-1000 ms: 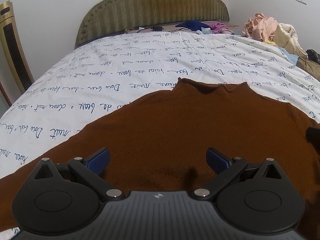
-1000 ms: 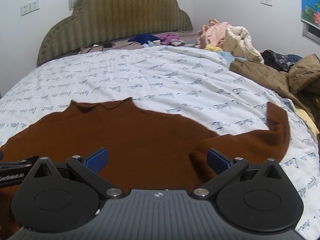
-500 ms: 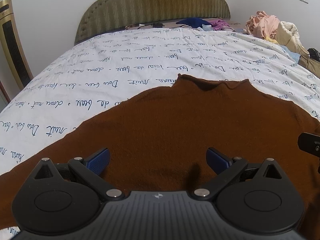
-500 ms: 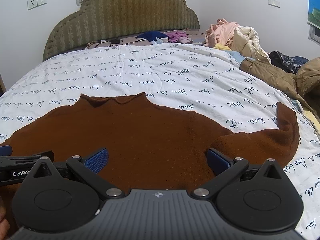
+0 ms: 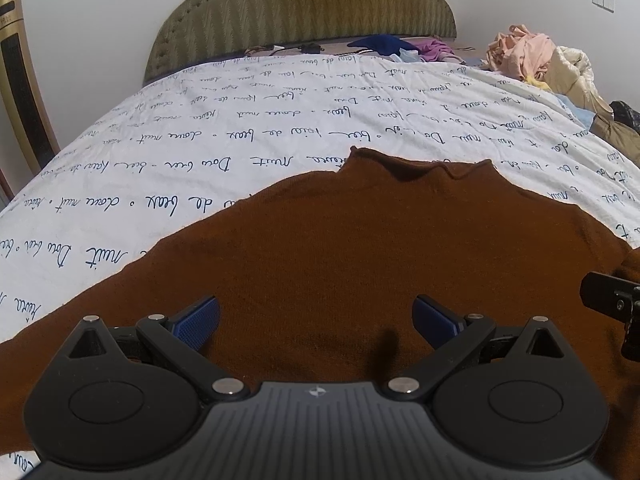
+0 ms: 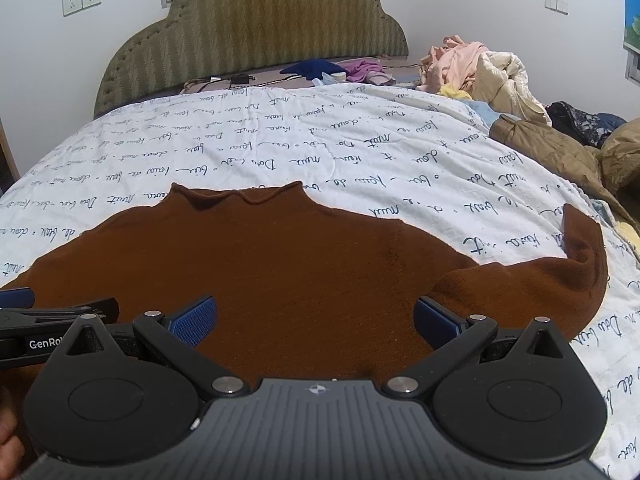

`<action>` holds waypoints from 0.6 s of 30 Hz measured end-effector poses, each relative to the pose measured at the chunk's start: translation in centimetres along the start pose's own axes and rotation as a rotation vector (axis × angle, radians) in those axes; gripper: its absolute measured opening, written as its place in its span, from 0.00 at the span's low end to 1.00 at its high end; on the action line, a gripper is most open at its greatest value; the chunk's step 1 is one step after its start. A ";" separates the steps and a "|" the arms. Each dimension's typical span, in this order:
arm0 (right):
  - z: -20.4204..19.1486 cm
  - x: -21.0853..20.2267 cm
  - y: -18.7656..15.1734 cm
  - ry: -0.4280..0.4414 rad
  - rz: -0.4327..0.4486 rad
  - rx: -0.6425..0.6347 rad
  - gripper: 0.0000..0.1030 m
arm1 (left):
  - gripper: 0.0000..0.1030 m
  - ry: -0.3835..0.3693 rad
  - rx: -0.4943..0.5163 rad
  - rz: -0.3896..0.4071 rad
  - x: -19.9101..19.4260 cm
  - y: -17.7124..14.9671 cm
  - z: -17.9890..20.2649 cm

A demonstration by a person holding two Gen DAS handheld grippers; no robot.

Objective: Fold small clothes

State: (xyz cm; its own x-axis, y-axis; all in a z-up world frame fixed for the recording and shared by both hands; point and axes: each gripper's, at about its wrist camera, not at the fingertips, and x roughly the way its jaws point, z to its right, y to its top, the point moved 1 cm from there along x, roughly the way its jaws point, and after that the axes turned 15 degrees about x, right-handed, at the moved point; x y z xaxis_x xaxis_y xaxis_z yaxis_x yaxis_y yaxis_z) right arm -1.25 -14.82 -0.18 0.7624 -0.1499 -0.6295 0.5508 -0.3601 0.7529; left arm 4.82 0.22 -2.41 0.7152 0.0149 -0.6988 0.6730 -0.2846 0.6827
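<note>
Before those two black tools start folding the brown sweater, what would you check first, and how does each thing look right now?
1. Brown sweater spread flat on the bed cover, collar away: ok.
2. Right sleeve straight: not ok, it curls up at the end.
3. Left tool open and empty: ok.
4. Right tool open and empty: ok.
5. Bottom hem lying smooth: cannot tell, hidden under the tools.
6. Clothes pile apart from the sweater: ok.

Matt knit sweater (image 5: 360, 248), cotton bedsheet (image 5: 240, 120)
</note>
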 end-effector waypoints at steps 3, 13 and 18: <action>0.0 -0.1 0.0 0.004 0.003 0.000 1.00 | 1.00 -0.001 -0.001 0.001 0.0 0.0 -0.1; 0.2 -0.2 0.1 0.012 0.007 0.004 1.00 | 1.00 -0.009 0.002 0.004 -0.2 0.0 -0.1; 0.6 -0.2 0.2 0.039 -0.010 0.023 1.00 | 1.00 -0.024 -0.006 -0.004 -0.2 -0.1 -0.2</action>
State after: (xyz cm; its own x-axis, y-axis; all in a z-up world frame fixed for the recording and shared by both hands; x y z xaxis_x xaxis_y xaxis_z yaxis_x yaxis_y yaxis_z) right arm -1.50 -15.40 0.01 0.7696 -0.1099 -0.6290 0.5512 -0.3828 0.7414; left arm 4.64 0.41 -2.27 0.7074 -0.0071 -0.7068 0.6773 -0.2790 0.6807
